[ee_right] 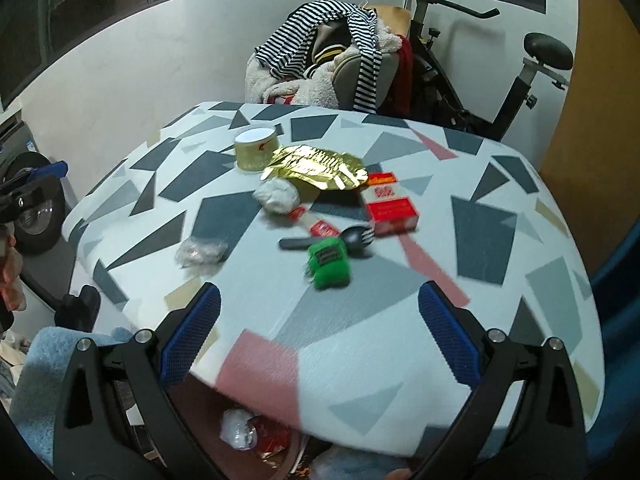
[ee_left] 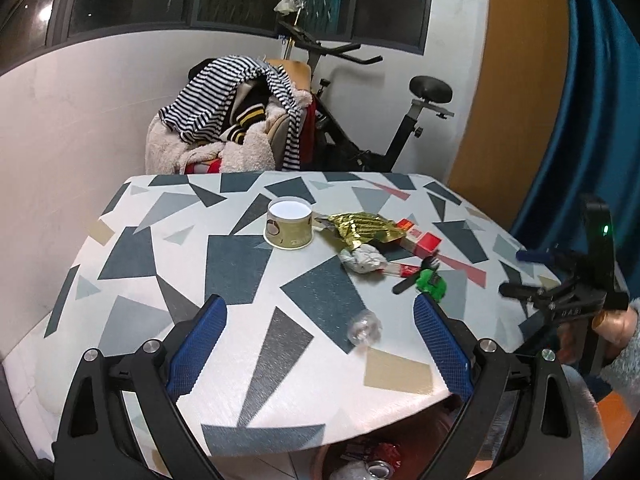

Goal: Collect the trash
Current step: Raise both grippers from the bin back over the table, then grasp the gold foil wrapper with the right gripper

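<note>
- Blue-padded jaws of the left gripper stand wide apart and hold nothing; they hang over the near edge of the patterned tabletop.
- Just ahead, a little right of the midline between those jaws, lies a crumpled clear plastic wrapper, the closest piece of trash to either gripper.
- Right gripper is likewise spread wide and empty; from it the same wrapper lies off to the left, outside the jaws' line.
- Straight ahead of the right jaws sits a green object, touching a black spork whose long axis runs crosswise.
- Farther out: white tissue wad, red box, gold foil, paper cup.
- Judgement: the left gripper is better placed for the wrapper, needing only a short forward reach.
- Below the tabletop's near edge, a bin already shows trash.
</note>
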Demonstrator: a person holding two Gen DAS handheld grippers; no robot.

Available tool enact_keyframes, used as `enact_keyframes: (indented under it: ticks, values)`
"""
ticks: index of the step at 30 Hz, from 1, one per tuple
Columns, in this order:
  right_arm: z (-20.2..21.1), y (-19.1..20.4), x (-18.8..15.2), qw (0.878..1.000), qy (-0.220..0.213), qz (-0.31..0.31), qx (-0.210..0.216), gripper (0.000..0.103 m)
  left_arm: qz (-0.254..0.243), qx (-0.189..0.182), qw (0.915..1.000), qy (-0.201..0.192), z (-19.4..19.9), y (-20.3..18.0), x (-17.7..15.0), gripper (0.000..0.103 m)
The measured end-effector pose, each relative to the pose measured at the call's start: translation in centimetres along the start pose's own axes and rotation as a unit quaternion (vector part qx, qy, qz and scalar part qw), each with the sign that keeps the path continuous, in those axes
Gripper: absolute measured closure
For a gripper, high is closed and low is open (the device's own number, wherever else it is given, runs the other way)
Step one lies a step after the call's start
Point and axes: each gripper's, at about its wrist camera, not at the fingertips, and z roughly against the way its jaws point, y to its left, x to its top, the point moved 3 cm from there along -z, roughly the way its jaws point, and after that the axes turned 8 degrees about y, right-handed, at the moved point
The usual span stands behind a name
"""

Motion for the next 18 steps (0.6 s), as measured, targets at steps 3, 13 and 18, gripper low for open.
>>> enact_keyframes:
  ticks: [3, 13, 18]
  values:
    - [-1.2, -0.8, 2.2, 1.0, 0.001, 0.009, -0.019, 0.006, 0.006, -0.003, 0.9999, 0.011, -1.7, 0.8, 0.6, 0.011]
    - [-10.2, 0.0, 9.3, 0.974, 0.047, 0.184, -0.125, 0.006, 0.013, -0.006, 0.9993, 0.035, -7.8, 3.5, 3.5, 0.011]
    - [-15.0, 1.6, 11.4, 0.951, 0.081, 0.266, -0.139, 0.006, 0.027, -0.007, 0.9988, 0.04, -10.0, 4.9, 4.4, 0.011]
